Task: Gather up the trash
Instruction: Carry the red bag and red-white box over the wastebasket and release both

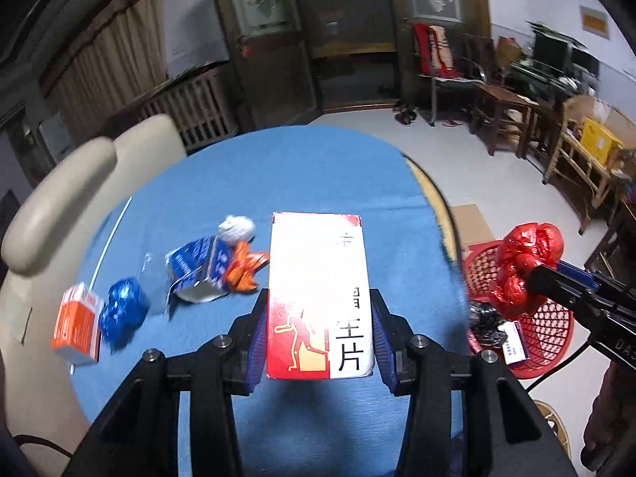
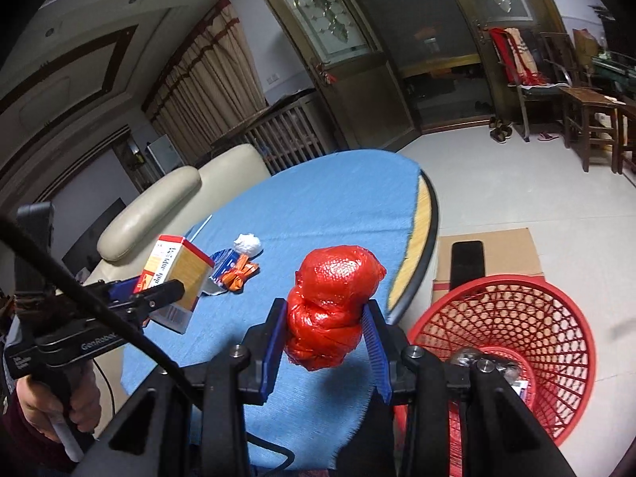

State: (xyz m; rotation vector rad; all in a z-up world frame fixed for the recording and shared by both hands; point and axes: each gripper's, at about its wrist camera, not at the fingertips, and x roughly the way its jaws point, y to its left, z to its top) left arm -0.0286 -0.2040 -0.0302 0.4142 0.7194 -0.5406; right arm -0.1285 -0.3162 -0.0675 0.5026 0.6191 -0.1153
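Note:
My left gripper (image 1: pixel 318 318) is shut on a red-and-white medicine box (image 1: pixel 320 294), held above the blue tablecloth (image 1: pixel 278 175); it also shows in the right wrist view (image 2: pixel 177 278). My right gripper (image 2: pixel 326 326) is shut on a knotted red plastic bag (image 2: pixel 334 302), held over the table's right edge beside the red mesh basket (image 2: pixel 516 330). In the left wrist view the bag (image 1: pixel 524 266) hangs above the basket (image 1: pixel 552 318). On the cloth lie an orange box (image 1: pixel 77 326), a blue wad (image 1: pixel 123 310), a blue carton (image 1: pixel 198 270), an orange wrapper (image 1: pixel 242 266) and a white paper ball (image 1: pixel 237 228).
The basket holds dark crumpled trash (image 1: pixel 487 322) and a small box (image 1: pixel 516 344). A cream sofa (image 1: pixel 59 214) stands left of the table. A cardboard box (image 2: pixel 497 254) with a dark phone-like slab (image 2: pixel 467 258) sits on the floor behind the basket. Wooden chairs (image 1: pixel 505 115) stand at far right.

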